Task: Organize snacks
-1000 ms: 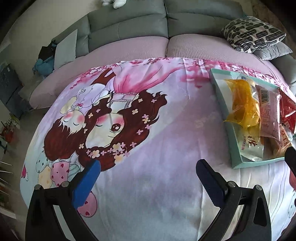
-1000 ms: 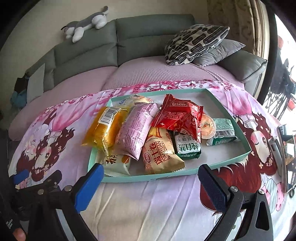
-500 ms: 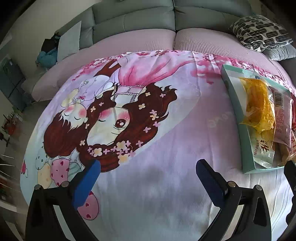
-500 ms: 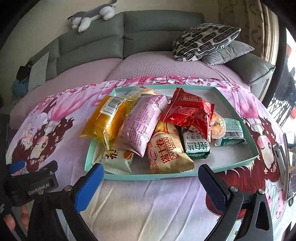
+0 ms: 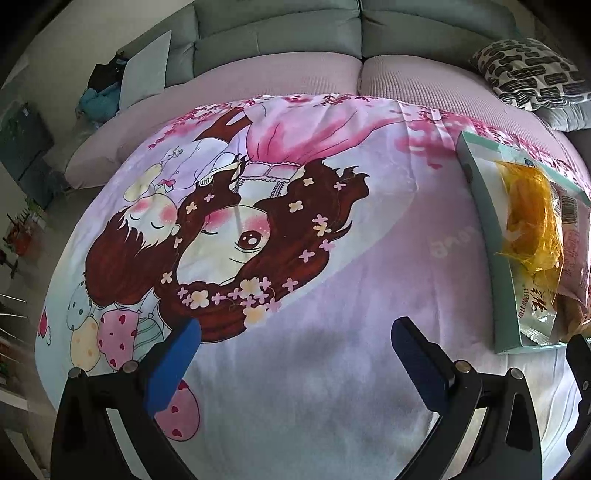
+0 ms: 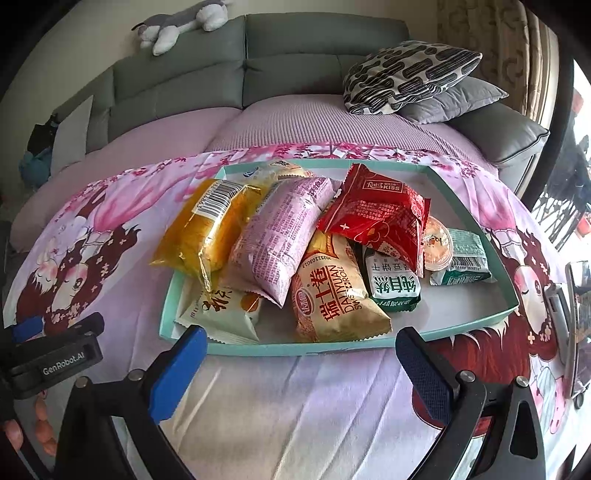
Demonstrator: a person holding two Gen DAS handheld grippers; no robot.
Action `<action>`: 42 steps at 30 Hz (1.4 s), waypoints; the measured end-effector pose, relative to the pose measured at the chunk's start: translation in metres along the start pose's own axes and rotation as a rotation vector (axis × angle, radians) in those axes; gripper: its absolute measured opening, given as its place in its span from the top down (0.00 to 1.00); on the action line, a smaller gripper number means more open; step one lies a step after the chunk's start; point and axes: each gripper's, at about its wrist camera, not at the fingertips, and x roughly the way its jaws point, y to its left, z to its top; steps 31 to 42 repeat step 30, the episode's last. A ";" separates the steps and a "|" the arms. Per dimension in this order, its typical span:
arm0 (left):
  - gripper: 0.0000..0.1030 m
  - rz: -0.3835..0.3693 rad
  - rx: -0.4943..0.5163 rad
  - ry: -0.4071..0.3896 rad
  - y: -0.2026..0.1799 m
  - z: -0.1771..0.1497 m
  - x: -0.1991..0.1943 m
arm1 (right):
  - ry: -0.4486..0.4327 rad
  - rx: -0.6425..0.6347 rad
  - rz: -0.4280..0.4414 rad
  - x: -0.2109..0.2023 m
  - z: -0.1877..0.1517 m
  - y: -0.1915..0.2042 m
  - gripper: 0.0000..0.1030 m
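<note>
Both grippers empty, snacks piled in the tray

Your right gripper (image 6: 297, 360) faces the teal tray (image 6: 476, 221) of heaped snack packets (image 6: 280, 240), fingers spread and released, ready to pick. Your left gripper (image 5: 295, 350), equally released, hovers over bare blanket (image 5: 369, 258) beside the tray, probably sorting space.

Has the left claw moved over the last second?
Yes. In its own view the tray has slid toward the right edge and the sofa back has risen, so the open left claw swung left.
</note>
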 end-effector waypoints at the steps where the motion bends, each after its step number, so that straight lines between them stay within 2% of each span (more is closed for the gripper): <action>1: 0.00 -0.002 -0.002 0.000 0.000 0.000 0.000 | 0.001 -0.001 -0.001 0.000 0.000 0.000 0.00; 22: 0.00 -0.003 -0.012 0.014 0.000 0.000 0.001 | 0.006 -0.008 -0.005 0.002 -0.001 0.002 0.00; 42: 0.00 -0.027 -0.016 -0.005 0.001 0.000 -0.002 | 0.007 -0.010 -0.005 0.001 -0.001 0.002 0.00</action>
